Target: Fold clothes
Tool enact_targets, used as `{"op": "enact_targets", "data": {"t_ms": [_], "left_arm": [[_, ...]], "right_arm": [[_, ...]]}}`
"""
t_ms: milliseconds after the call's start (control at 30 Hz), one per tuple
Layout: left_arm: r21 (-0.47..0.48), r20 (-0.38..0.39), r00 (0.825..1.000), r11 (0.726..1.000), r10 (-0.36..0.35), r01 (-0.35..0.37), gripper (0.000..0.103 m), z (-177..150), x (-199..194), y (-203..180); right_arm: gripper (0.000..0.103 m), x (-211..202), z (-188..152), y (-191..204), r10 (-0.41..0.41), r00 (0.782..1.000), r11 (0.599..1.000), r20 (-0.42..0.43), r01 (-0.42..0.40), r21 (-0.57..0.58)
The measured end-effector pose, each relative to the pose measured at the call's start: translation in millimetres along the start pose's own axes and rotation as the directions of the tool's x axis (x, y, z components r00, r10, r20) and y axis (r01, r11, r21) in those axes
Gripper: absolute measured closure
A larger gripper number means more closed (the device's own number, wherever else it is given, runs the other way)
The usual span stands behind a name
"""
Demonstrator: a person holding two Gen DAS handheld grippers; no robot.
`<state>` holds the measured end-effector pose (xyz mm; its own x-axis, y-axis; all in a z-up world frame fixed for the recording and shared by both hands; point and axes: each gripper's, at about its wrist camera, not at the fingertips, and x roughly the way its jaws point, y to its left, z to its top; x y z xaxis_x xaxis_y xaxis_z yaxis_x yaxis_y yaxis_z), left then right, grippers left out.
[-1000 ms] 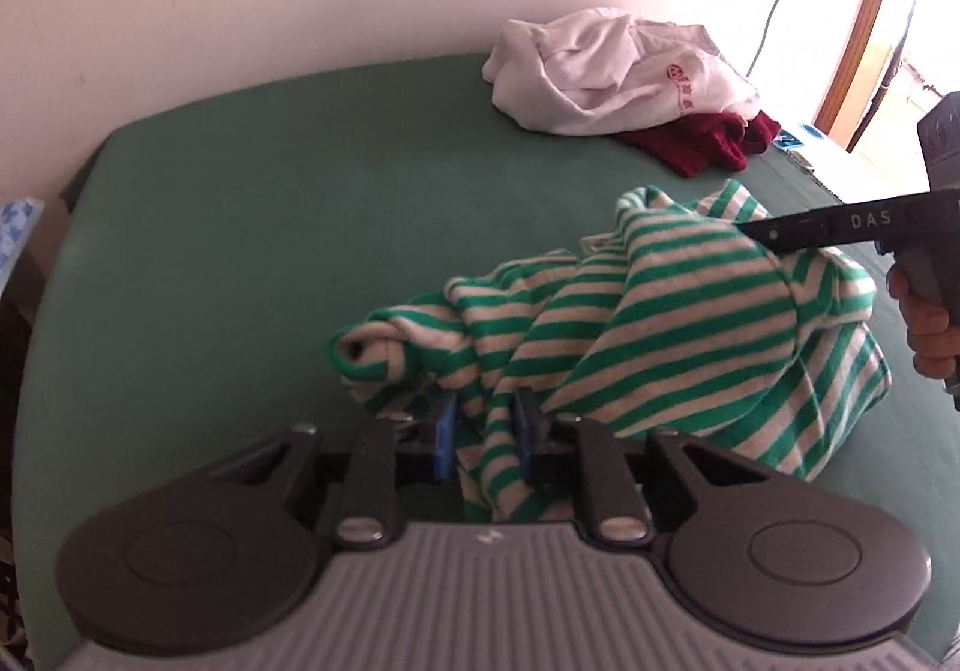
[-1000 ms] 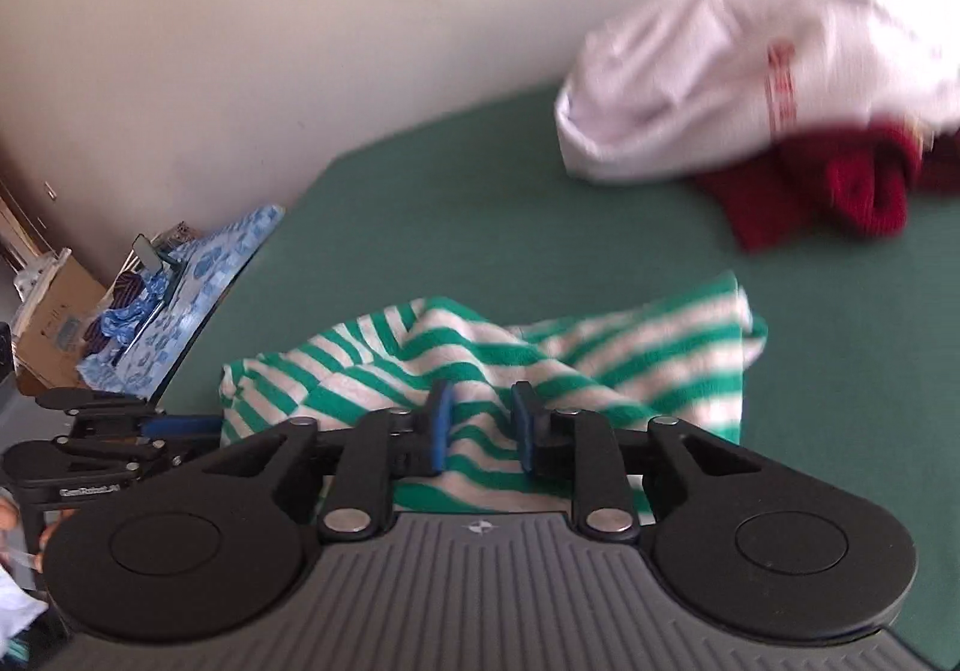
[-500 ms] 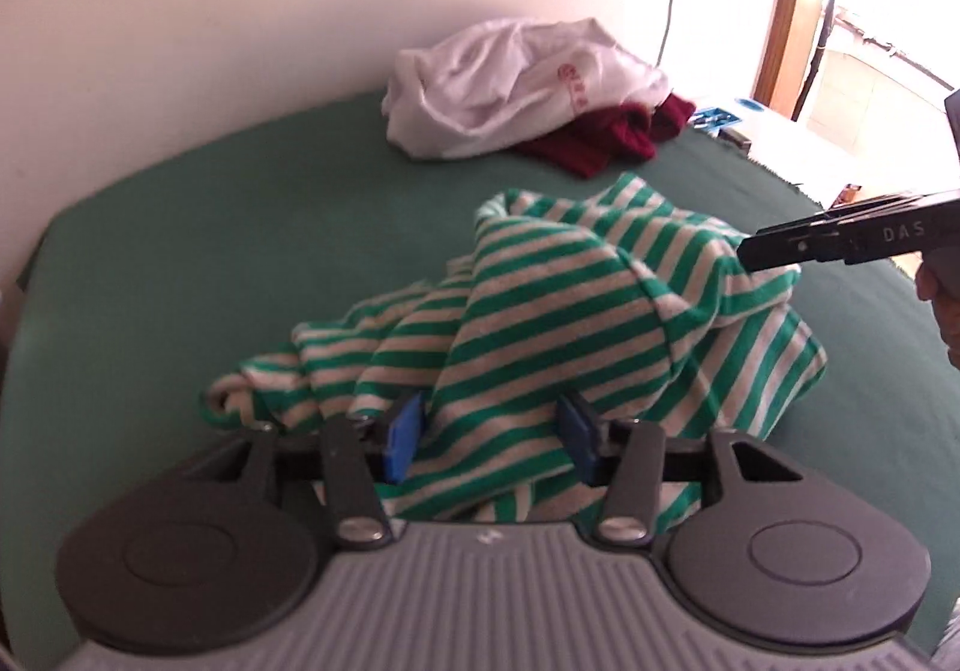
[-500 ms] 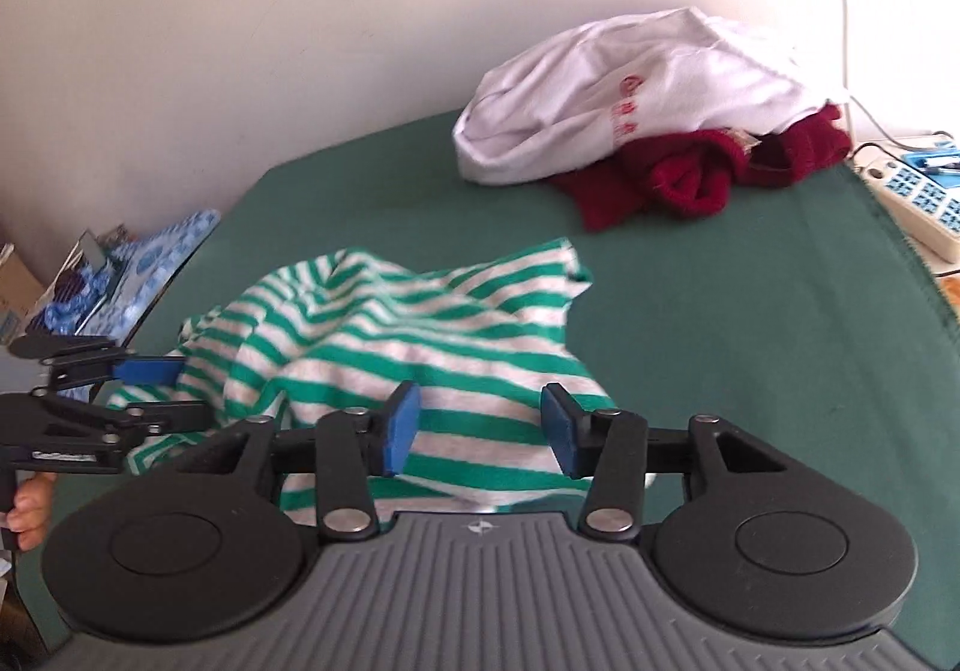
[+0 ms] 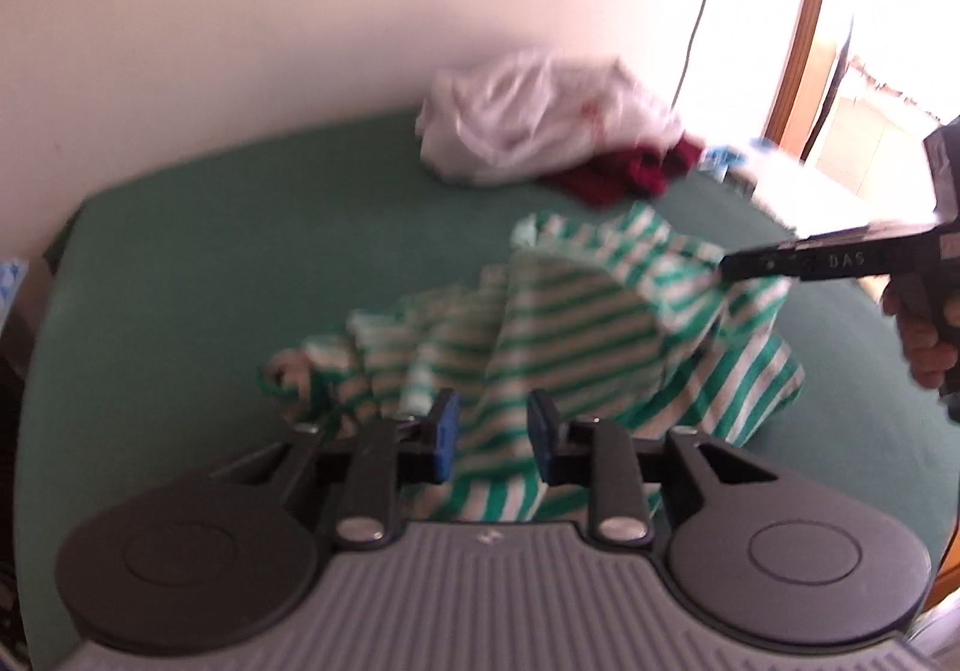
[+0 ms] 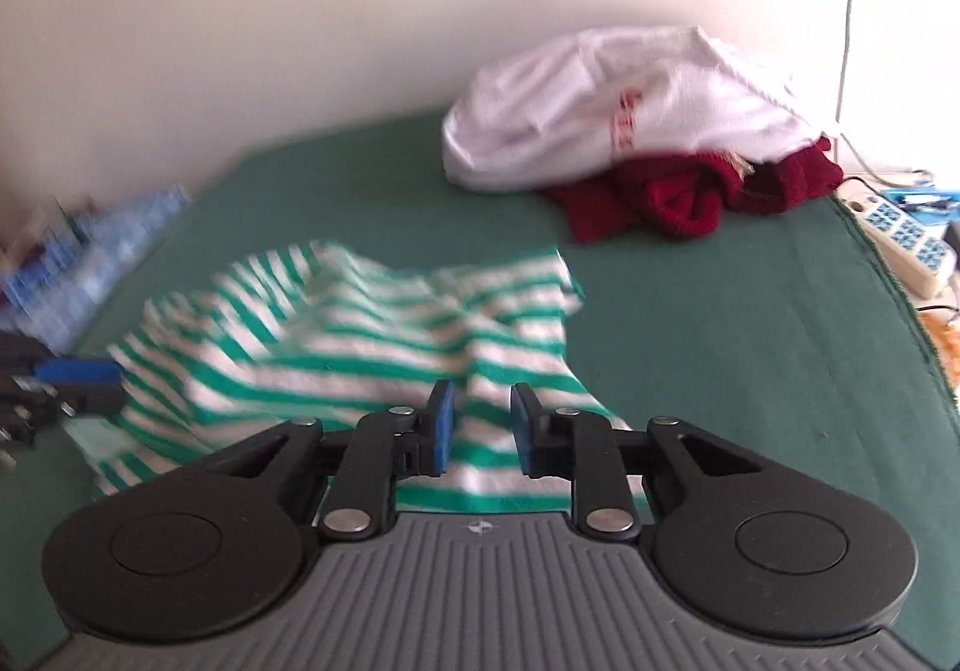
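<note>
A green-covered worktop (image 6: 720, 323) is seen against a pale wall. Blurred blue patterned items (image 6: 90, 257) are seen beyond its left edge. The left gripper (image 5: 491, 437) is held with its blue pads apart, nothing clamped, just over the near edge of the green-and-white striped garment (image 5: 570, 323), which lies crumpled on the near middle of the worktop. The right gripper (image 6: 480, 431) is likewise spread, with striped cloth seen behind the gap. Farther back and to the right, a white garment (image 6: 600, 113) is heaped against a dark red knit (image 6: 678, 197), well apart from the striped one. A power strip (image 6: 900, 239) is seen at the right edge.
</note>
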<state>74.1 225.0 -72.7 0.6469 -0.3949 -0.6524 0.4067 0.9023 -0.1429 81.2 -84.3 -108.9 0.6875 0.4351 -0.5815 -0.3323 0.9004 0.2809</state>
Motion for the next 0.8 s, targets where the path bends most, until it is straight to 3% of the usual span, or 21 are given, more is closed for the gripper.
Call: {"op": "enact_targets", "data": {"t_ms": [67,133,200,267,333,400,467,567,667,700,800], "left_arm": [[-0.007,0.012,1.000,1.000,-0.011,0.011,0.037,6,1,3],[-0.013,0.024,0.999,1.000,-0.022,0.022,0.042,12,3,6],[-0.031,0.011,0.999,0.998,-0.051,0.052,0.061,16,13,12],[-0.037,-0.040,0.994,0.994,-0.101,0.099,0.073,14,35,16],[-0.050,-0.054,0.990,0.990,-0.132,0.130,0.072,9,48,19],[-0.091,-0.046,0.987,0.984,-0.157,0.152,0.078,6,51,25],[-0.150,-0.012,0.984,0.973,-0.178,0.174,0.092,4,43,32],[-0.162,0.026,0.992,0.978,-0.126,0.129,0.103,1,18,37],[-0.146,0.050,0.998,0.988,-0.049,0.056,0.103,-4,-7,38],[-0.144,0.048,0.998,0.989,-0.039,0.046,0.103,-6,-10,38],[-0.140,0.029,0.999,0.989,-0.036,0.040,0.103,-10,-11,39]], "right_arm": [[0.065,-1,13,6,0.069,0.997,0.998,0.034,-0.068,-0.008],[0.060,15,23,19,0.071,0.997,0.997,0.028,-0.070,-0.044],[0.060,36,29,28,0.067,0.998,0.994,0.012,-0.066,-0.084],[0.060,58,33,26,0.061,0.998,0.994,-0.016,-0.062,-0.091],[0.060,75,36,18,0.083,0.995,0.995,-0.051,-0.086,-0.057],[0.066,86,37,11,0.108,0.990,0.994,-0.089,-0.110,-0.022],[0.097,86,37,13,0.106,0.989,0.993,-0.103,-0.110,-0.034],[0.101,65,39,12,0.200,0.979,0.980,-0.042,-0.200,-0.014],[0.101,44,43,9,0.329,0.943,0.944,0.046,-0.330,0.023],[0.101,44,43,10,0.339,0.939,0.940,0.052,-0.341,0.026],[0.101,61,38,16,0.269,0.963,0.963,0.016,-0.269,-0.001]]}}
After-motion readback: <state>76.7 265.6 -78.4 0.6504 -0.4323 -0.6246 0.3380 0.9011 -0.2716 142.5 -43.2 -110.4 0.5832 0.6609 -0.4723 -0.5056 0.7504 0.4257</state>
